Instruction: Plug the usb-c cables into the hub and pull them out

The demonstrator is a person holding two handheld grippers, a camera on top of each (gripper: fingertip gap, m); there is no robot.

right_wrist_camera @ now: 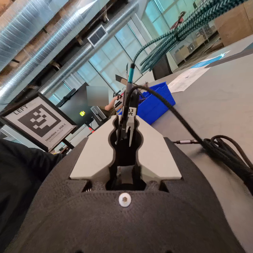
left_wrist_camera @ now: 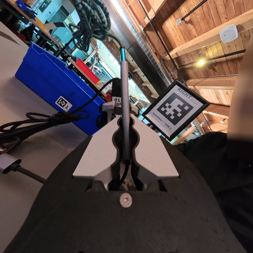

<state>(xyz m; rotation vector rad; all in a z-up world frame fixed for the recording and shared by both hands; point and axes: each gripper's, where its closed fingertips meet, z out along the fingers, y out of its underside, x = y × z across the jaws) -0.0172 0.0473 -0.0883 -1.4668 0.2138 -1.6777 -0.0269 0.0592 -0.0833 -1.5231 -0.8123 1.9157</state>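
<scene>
The left gripper [left_wrist_camera: 125,120] clamps a slim grey hub [left_wrist_camera: 124,95], its teal-braided cable [left_wrist_camera: 122,54] plugged on top. The right gripper [right_wrist_camera: 125,123] pinches a black plug [right_wrist_camera: 123,131] at the hub. Framed marker signs [left_wrist_camera: 175,109] stand behind.

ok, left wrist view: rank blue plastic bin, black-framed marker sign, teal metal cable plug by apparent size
1. Blue plastic bin, largest.
2. Black-framed marker sign.
3. Teal metal cable plug, smallest.
All lie at different depths, so this is image size only.
</scene>
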